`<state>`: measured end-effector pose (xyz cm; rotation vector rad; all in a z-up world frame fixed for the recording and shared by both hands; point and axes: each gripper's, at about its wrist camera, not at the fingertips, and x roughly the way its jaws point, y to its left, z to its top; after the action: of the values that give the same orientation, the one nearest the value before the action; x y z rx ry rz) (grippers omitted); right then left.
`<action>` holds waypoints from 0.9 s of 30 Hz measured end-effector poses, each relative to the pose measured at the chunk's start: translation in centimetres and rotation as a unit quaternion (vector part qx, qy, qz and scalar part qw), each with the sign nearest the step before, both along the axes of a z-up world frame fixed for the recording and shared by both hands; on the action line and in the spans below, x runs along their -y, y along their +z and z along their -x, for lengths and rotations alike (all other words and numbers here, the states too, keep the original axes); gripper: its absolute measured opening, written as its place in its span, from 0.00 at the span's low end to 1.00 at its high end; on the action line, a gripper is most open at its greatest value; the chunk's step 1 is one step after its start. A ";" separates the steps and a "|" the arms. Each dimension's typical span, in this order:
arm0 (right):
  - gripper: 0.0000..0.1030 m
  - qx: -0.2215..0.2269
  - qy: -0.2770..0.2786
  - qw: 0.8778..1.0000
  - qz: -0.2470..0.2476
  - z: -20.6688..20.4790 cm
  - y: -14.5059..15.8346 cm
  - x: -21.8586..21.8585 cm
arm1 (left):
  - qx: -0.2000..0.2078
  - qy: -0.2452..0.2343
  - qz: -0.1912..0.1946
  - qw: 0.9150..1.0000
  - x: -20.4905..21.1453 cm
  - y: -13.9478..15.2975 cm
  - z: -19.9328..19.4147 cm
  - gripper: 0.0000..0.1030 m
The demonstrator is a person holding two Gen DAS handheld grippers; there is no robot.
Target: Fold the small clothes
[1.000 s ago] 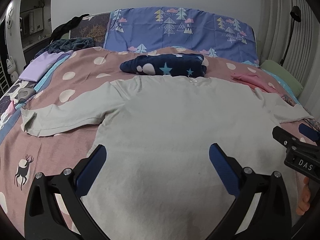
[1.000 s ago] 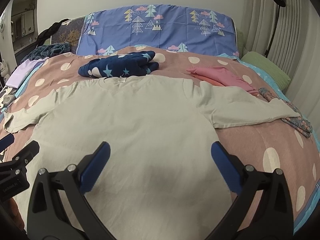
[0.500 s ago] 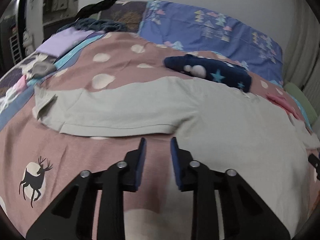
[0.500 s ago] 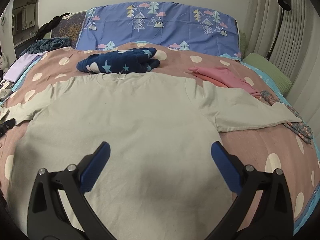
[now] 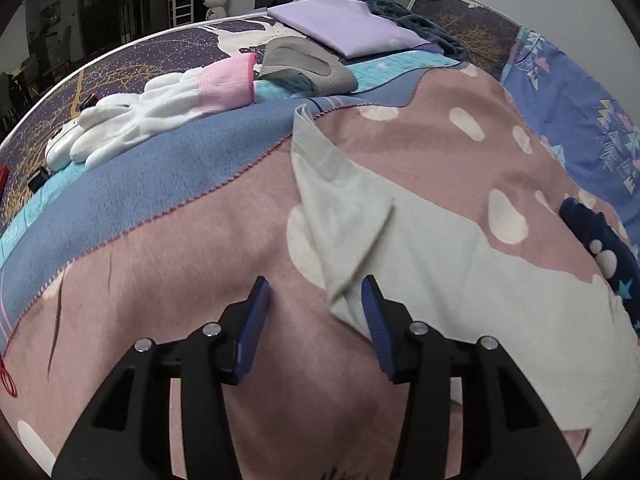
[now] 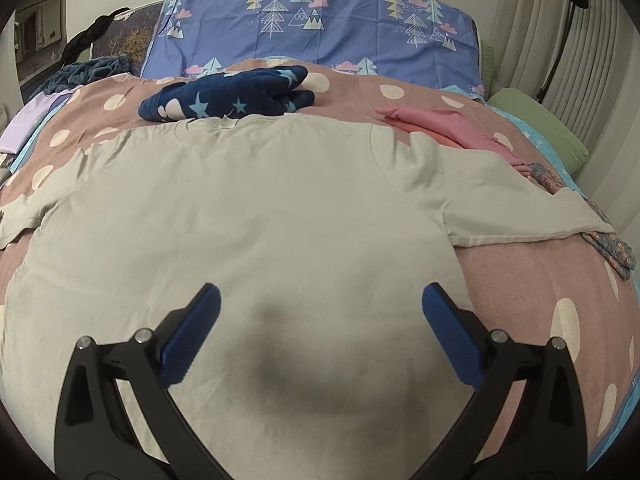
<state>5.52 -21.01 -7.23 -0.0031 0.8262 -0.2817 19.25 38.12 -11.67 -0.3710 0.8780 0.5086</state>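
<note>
Left wrist: left gripper (image 5: 314, 304) half-spread, just reopening, empty beside sleeve (image 5: 344, 216) cuff. Best pinched both layers there. Right gripper (image 6: 320, 312) wide, empty above T-shirt (image 6: 248, 200).

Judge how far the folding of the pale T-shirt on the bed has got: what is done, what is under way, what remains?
Done: the T-shirt lies spread flat on the blanket, both sleeves out. Under way: the left gripper, its jaws just opening, sits at the left sleeve cuff, gripping nothing yet; the right gripper hangs open over the body. Left: every fold, since no part of the shirt is turned over.
</note>
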 end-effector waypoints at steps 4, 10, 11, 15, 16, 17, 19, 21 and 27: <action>0.98 -0.002 0.002 1.000 0.002 -0.1 -0.1 0.0 | -0.022 0.000 -0.050 0.998 -0.3 0.4 -2.7 0.04; 0.98 0.005 -0.001 1.000 0.002 -0.4 -0.1 0.7 | 0.082 -0.136 -0.014 0.987 7.9 7.7 -2.7 0.01; 0.98 0.005 0.001 1.000 -0.002 -0.5 -0.1 0.9 | 0.103 -0.184 -0.015 0.977 11.4 9.4 -2.4 0.01; 0.98 0.006 0.016 0.999 -0.034 -0.8 0.4 1.6 | 0.154 -0.357 0.014 0.921 24.5 12.6 -0.2 0.01; 0.98 0.010 0.020 0.999 -0.043 -0.7 0.6 1.9 | 0.157 -0.395 0.021 0.905 27.6 12.6 0.5 0.01; 0.98 0.014 0.019 0.999 -0.045 -0.6 0.7 2.2 | 0.155 -0.433 0.030 0.887 30.8 12.1 1.3 0.01; 0.98 0.016 0.009 0.999 -0.040 -0.3 0.9 2.8 | 0.140 -0.490 0.049 0.859 35.8 10.4 2.5 0.01; 0.98 0.011 0.009 0.998 -0.054 -0.1 0.8 3.6 | 0.110 -0.530 0.058 0.839 39.7 8.0 3.7 0.01; 0.74 -0.010 0.041 0.984 -0.174 -1.5 0.3 5.6 | 0.053 -0.540 0.072 0.837 41.2 2.8 4.6 0.01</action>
<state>6.97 -26.56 -6.97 0.2866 0.8841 -0.0569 14.68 -3.12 -8.88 0.0069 0.8763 -0.6314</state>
